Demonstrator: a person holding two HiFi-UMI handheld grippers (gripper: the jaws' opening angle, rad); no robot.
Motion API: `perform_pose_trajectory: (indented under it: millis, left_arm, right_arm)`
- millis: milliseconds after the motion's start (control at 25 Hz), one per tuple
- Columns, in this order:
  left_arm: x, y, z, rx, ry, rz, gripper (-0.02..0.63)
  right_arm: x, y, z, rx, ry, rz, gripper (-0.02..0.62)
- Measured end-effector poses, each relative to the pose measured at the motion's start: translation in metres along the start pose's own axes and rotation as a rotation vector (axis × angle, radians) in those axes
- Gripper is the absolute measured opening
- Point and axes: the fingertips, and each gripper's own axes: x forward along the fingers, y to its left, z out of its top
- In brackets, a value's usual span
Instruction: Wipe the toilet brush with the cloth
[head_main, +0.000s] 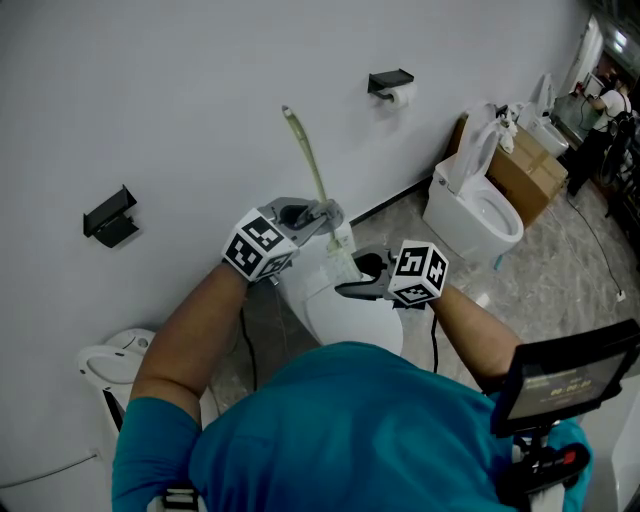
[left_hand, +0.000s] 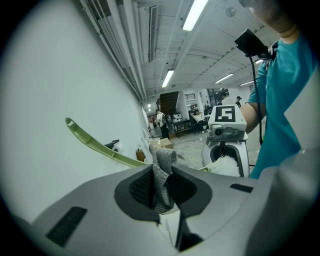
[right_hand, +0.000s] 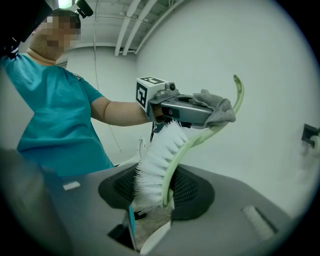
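Note:
The toilet brush has a curved pale-green handle and white bristles. My right gripper is shut on the brush head, bristles and green spine between its jaws; in the head view the right gripper sits low at centre. The handle rises to the upper right. My left gripper is shut on a grey cloth, and the cloth rests against the handle partway up. From the left gripper view the handle runs leftward past the cloth, with the right gripper beyond.
A white toilet is directly under the grippers. A second toilet stands at the right, with cardboard boxes behind it. A paper-roll holder and a black bracket are on the white wall. Another white fixture is at lower left.

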Motion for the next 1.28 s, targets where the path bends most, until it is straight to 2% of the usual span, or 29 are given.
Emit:
perform_pose_trajectory:
  millis: [1280]
  left_arm:
    - [-0.013, 0.043, 0.012, 0.017, 0.013, 0.122, 0.048]
  right_arm:
    - [0.0, 0.016, 0.007, -0.102, 0.001, 0.033, 0.167]
